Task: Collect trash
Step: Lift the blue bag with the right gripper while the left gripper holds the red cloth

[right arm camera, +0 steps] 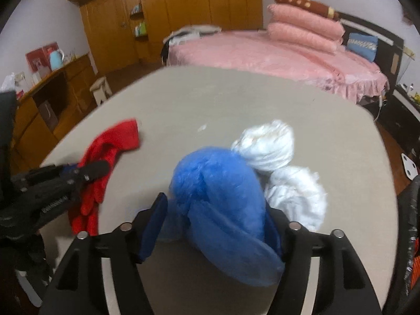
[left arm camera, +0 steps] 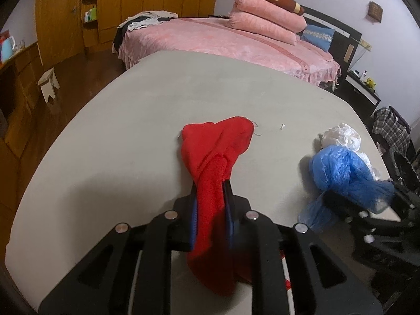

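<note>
My left gripper (left arm camera: 211,183) is shut on a red cloth (left arm camera: 218,157); the cloth drapes over its fingers and onto the grey table (left arm camera: 131,120). The cloth (right arm camera: 105,157) and the left gripper (right arm camera: 94,170) also show at the left of the right wrist view. A crumpled blue plastic bag (right arm camera: 218,189) lies between the spread fingers of my right gripper (right arm camera: 218,210), which stands open around it. White crumpled plastic bags (right arm camera: 270,147) lie just behind and right of the blue one. The blue bag (left arm camera: 344,176) and white bags (left arm camera: 341,136) also show in the left wrist view.
A small white scrap (left arm camera: 282,126) lies on the table beyond the red cloth. Behind the table stands a pink bed (left arm camera: 223,42) with pillows. A wooden wardrobe (left arm camera: 131,2), a cabinet with a blue kettle (right arm camera: 56,60) and a small stool (left arm camera: 48,84) stand at the left.
</note>
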